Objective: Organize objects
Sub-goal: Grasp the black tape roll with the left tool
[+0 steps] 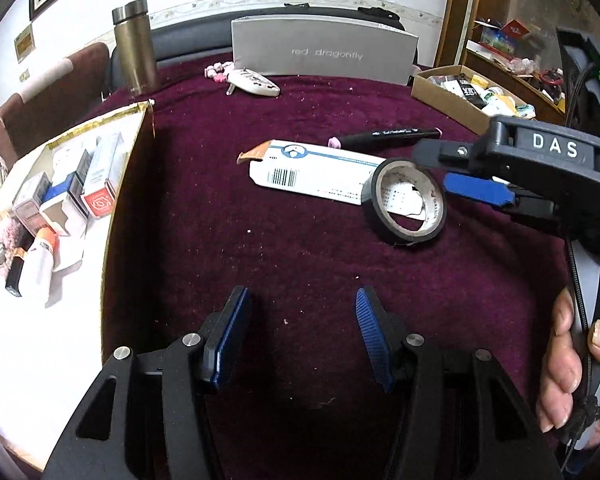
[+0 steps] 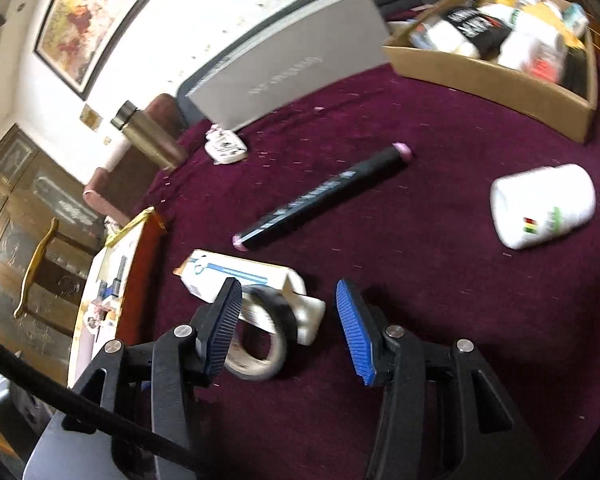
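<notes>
A roll of black tape (image 1: 405, 202) leans on a flat white carton (image 1: 312, 174) in the middle of the maroon tablecloth. A black marker (image 1: 384, 137) lies behind them. My right gripper (image 1: 448, 172) is open right beside the tape; in the right wrist view the tape (image 2: 260, 332) sits by its left finger, partly between the jaws (image 2: 288, 312). The carton (image 2: 236, 276), the marker (image 2: 320, 196) and a white bottle (image 2: 544, 204) on its side show there too. My left gripper (image 1: 300, 340) is open and empty, low over bare cloth.
A gold-edged box (image 1: 136, 120) with several small packages stands at the left. A cardboard tray (image 1: 448, 96) of items stands at the back right. A grey shoe box (image 1: 324, 52), a bronze flask (image 1: 134, 48) and a white remote (image 1: 254, 82) stand at the back.
</notes>
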A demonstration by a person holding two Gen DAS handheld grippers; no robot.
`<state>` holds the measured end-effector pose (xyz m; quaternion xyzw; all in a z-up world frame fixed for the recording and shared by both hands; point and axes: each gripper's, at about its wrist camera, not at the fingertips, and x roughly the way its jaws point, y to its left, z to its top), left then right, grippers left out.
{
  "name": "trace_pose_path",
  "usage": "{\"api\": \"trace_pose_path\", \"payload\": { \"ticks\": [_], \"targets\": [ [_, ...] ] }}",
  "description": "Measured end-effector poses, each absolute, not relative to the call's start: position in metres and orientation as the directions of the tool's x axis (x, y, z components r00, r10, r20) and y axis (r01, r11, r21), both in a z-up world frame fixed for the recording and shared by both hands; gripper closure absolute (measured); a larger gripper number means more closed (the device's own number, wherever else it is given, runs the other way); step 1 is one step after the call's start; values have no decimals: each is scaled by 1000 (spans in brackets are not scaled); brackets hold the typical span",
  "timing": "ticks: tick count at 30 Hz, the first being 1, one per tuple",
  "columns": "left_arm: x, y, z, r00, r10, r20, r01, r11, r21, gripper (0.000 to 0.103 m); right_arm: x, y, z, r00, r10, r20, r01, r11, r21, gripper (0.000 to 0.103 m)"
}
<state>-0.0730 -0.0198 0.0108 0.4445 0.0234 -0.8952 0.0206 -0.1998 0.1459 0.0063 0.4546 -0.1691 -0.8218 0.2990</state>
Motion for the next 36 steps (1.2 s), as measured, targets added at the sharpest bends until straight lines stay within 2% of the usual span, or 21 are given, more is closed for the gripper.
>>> {"api": "trace_pose_path", "payload": {
  "ticks": [2,3,6,8,11,13,14,21,22,23,25,28,32,36],
  "targets": [
    [-73,-20,10,-605,-17,-796,55,-998,-20,54,-194,137,7,-372,-666,-647,364,-746,558,55],
    [-72,-20,11,-607,-13,-794,53,-998,-24,54,-191,136,8,-347,-688,-637,371,-725,581,51],
    [-70,-21,12,-610,-8,-792,54,-998,-32,54,-177,132,15,-217,-817,-535,435,-571,696,48],
    [-68,-21,13,-615,5,-788,50,-998,-45,54,-177,140,16,-214,-846,-489,417,-531,737,45],
    [-65,-22,17,-630,33,-776,43,-996,-78,53,-181,151,13,-283,-787,-548,379,-617,690,43],
    [-66,-22,17,-630,36,-776,48,-995,-85,47,-181,152,13,-321,-738,-593,373,-674,637,43],
    [-66,-23,18,-633,32,-774,53,-995,-85,46,-181,152,13,-338,-719,-607,370,-695,617,44],
    [-66,-21,16,-624,16,-782,53,-997,-63,46,-187,125,3,-324,-695,-642,403,-715,571,42],
    [-65,-21,17,-625,17,-781,54,-996,-65,46,-185,119,1,-288,-711,-642,418,-696,583,39],
    [-64,-21,19,-629,19,-777,54,-996,-68,46,-183,115,-1,-208,-769,-604,434,-626,648,39],
    [-63,-20,22,-634,28,-773,42,-997,-70,46,-181,116,-1,-92,-880,-466,420,-459,783,40],
    [-62,-18,26,-640,23,-768,37,-997,-61,40,-179,130,15,-232,-815,-532,447,-575,686,39],
    [-69,-14,28,-626,-12,-780,40,-999,-18,39,-183,151,12,-259,-834,-487,376,-551,745,37],
    [-83,-11,21,-604,-95,-791,76,-995,62,39,-184,156,9,-272,-828,-490,341,-559,756,37]
  ]
}}
